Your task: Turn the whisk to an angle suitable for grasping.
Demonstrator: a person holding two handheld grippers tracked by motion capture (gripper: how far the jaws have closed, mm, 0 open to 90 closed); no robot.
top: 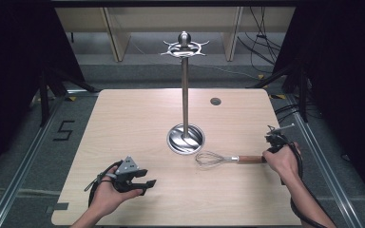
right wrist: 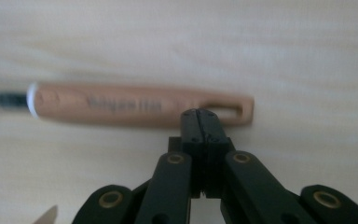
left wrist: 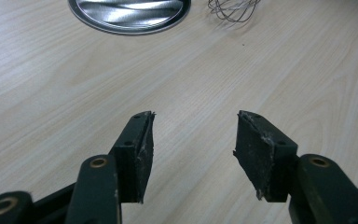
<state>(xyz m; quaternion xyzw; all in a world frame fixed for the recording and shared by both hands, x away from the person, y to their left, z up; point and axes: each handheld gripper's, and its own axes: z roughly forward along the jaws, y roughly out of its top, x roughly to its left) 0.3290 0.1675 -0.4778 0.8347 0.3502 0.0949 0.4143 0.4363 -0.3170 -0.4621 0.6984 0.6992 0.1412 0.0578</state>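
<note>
A wire whisk (top: pixel 210 159) with a wooden handle (top: pixel 250 159) lies flat on the table, right of the stand's base. In the right gripper view the handle (right wrist: pixel 121 105) runs across the picture, with a slot at its right end. My right gripper (right wrist: pixel 200 116) is shut, jaws pressed together with nothing between them, and its tips are at the handle's edge just below the slot. In the high view the right gripper (top: pixel 269 151) is at the handle's outer end. My left gripper (top: pixel 145 179) rests open near the front left; its jaws (left wrist: pixel 193 135) stand wide over bare wood.
A tall metal stand (top: pixel 185 95) with a round dish base (top: pixel 185 138) and a ring of hooks (top: pixel 184 47) on top rises at the table's middle. Its base (left wrist: pixel 129 14) and the whisk's wires (left wrist: pixel 233 9) show ahead of the left gripper. A dark round grommet (top: pixel 215 101) sits at the back.
</note>
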